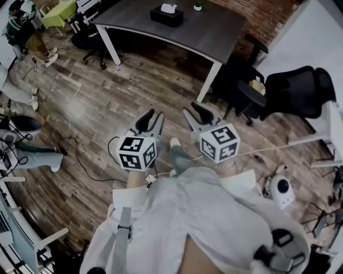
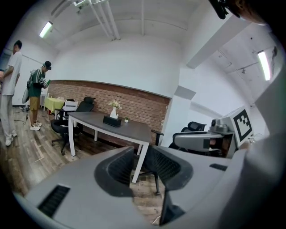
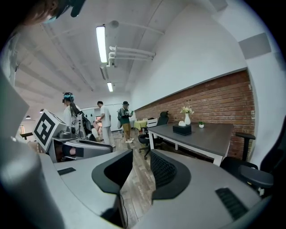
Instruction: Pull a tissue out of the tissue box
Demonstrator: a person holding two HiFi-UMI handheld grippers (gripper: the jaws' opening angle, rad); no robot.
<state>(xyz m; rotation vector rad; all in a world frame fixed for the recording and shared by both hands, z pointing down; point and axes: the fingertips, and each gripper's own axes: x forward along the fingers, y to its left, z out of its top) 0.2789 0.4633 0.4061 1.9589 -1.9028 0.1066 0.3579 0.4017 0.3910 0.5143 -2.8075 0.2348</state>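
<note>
A dark grey table (image 1: pixel 214 32) stands on a wood-plank floor (image 1: pixel 107 101) by a brick wall (image 1: pixel 262 13) — the black tissue box (image 1: pixel 166 16) sits on it, well apart from both grippers. The left gripper (image 1: pixel 152 115) and right gripper (image 1: pixel 192 111) have their jaws apart — nothing between them.

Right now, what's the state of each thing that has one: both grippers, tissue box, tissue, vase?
left gripper: open, nothing between the jaws
right gripper: open, nothing between the jaws
tissue box: flat on the table, untouched, far from both grippers
tissue: sticking up out of the box, not yet pulled
vase: upright on the table
</note>
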